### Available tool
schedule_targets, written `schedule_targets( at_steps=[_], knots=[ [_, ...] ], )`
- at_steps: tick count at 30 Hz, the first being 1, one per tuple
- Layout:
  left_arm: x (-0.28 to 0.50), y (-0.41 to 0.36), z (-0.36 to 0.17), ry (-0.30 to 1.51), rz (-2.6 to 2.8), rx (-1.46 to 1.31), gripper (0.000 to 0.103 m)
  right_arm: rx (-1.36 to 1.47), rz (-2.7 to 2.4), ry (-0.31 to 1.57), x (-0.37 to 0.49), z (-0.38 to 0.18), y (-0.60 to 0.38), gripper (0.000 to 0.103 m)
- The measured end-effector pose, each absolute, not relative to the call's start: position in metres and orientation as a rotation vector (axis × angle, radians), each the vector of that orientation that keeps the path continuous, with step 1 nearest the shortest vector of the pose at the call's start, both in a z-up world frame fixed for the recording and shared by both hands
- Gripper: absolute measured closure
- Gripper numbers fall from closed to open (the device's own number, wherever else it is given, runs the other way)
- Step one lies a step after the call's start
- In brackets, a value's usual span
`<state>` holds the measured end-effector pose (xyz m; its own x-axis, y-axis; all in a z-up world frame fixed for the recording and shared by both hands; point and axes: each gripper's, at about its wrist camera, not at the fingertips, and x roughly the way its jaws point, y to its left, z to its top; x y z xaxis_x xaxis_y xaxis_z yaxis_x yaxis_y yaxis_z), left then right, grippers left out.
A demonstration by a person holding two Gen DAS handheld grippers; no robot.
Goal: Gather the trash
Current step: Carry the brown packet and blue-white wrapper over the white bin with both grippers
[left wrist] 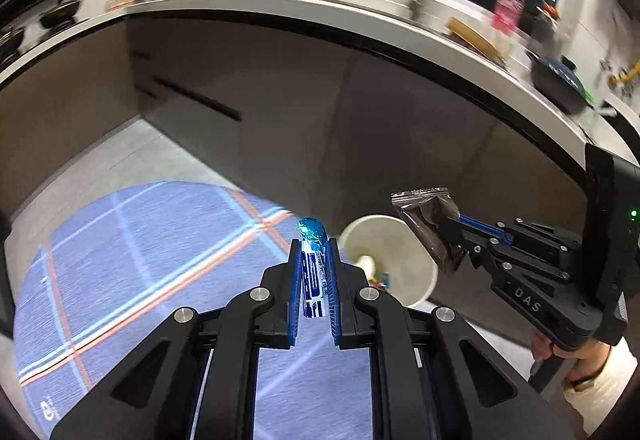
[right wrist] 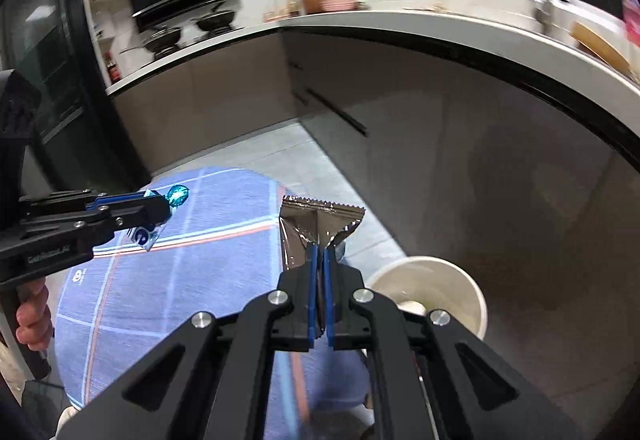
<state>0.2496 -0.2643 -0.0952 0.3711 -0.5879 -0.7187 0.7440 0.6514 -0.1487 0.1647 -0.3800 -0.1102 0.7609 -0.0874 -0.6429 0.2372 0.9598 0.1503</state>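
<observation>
With both pieces of trash already lifted off the floor, the carrying step looks to be in hand. The left gripper has its jaws closed on a blue-and-white wrapper with a crumpled blue foil end, held above the blue plaid rug. The right gripper has its jaws pinched tight on a brown foil packet, its serrated edge standing up clear of the fingers.

The white bin sits on the floor just beside the rug, close against the grey cabinet fronts, and some rubbish already lies in its bottom. From the left view the brown packet hangs over or just beyond the bin's rim; I can't tell exactly which. My guess is that the next move calls for bringing each piece squarely over the opening and then opening the jaws, one at a time so the grippers don't crowd each other.

The worktop overhangs above, carrying bowls, a pan and a faucet, all blurred. Little stands in the way but the cabinet close behind the bin.
</observation>
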Motion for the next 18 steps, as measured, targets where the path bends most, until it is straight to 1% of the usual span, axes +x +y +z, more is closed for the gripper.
schedule_targets(
  at_steps=[8,18],
  knots=[
    [0.236,-0.338,-0.126,0.902,-0.953,0.264,0.092,0.315,-0.274,0.730,0.123,-0.152,-0.441,0.098],
    [0.240,-0.428,-0.188,1.019,-0.999,0.370,0.092,0.413,-0.305,0.824,0.124,-0.221,-0.492,0.097]
  ],
)
